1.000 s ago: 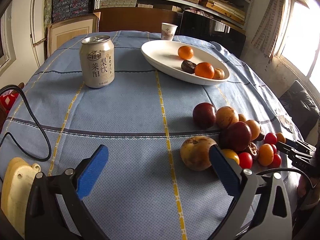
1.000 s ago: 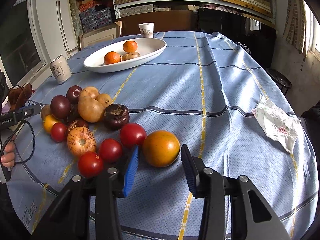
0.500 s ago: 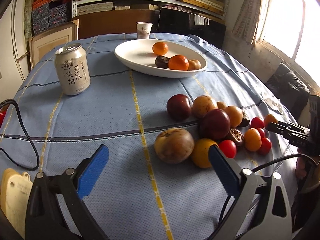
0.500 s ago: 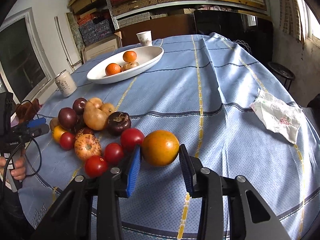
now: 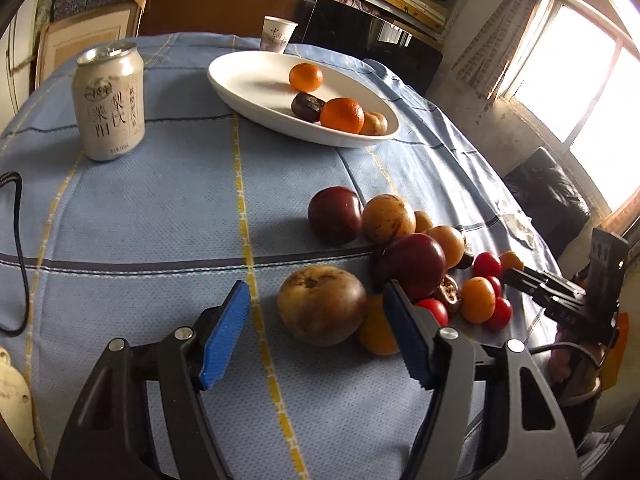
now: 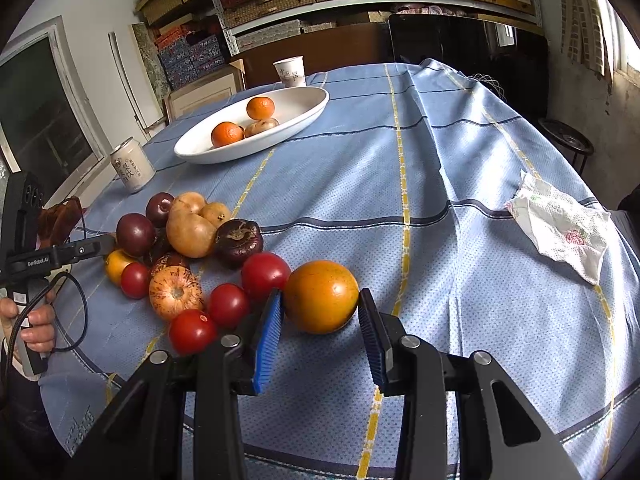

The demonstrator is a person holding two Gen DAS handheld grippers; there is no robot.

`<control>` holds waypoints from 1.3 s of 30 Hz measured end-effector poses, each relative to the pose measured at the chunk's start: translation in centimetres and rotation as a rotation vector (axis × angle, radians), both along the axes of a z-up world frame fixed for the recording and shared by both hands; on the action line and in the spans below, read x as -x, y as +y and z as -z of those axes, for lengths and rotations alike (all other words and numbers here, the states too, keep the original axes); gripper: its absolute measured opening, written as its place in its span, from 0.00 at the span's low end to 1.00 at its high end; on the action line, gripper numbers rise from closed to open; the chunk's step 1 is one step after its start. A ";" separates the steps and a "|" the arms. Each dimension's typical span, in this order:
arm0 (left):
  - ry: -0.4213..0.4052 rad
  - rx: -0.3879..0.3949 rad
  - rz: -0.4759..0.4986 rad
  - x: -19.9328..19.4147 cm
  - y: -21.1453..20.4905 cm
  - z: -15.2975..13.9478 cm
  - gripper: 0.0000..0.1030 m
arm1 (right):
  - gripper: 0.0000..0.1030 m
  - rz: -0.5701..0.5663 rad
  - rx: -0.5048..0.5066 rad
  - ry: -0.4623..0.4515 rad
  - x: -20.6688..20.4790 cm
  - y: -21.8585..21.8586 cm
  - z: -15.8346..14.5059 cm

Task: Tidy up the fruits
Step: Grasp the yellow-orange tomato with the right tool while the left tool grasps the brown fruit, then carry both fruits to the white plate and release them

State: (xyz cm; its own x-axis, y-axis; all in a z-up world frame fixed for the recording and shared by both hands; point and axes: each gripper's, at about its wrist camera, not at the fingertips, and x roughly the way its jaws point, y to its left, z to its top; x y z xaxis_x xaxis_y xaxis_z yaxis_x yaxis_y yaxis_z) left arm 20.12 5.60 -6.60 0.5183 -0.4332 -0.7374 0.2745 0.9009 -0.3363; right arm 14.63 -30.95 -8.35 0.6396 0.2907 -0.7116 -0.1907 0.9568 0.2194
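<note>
A heap of mixed fruit lies on the blue tablecloth. In the left wrist view my open left gripper [image 5: 316, 322] reaches around a brown round fruit [image 5: 322, 305], its pads on either side and apart from it. In the right wrist view my open right gripper [image 6: 320, 324] straddles a large orange fruit [image 6: 321, 297] at the heap's near edge, pads close to its sides. A white oval dish [image 5: 256, 98] at the far side holds two oranges and some darker fruit; it also shows in the right wrist view [image 6: 296, 130].
A drink can [image 5: 108, 104] stands left of the dish. A paper cup [image 5: 278, 34] stands behind it. A crumpled napkin [image 6: 560, 226] lies at the right. A black cable [image 5: 18, 240] runs along the left table edge. Shelves fill the back wall.
My left gripper has moved forward and right onto the brown fruit and its jaws have narrowed. My right gripper has advanced so the orange fruit sits between its pads.
</note>
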 end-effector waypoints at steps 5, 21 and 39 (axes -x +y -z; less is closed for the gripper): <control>0.033 0.077 0.020 -0.2 0.3 0.3 0.53 | 0.37 0.001 -0.004 0.001 0.0 -0.1 0.0; 0.078 0.153 0.000 -0.5 1.2 1.0 0.45 | 0.38 0.002 -0.004 0.002 0.0 -0.1 0.0; -0.033 0.157 -0.013 0.5 2.1 -1.7 0.44 | 0.37 -0.044 0.021 -0.114 1.5 0.6 -2.3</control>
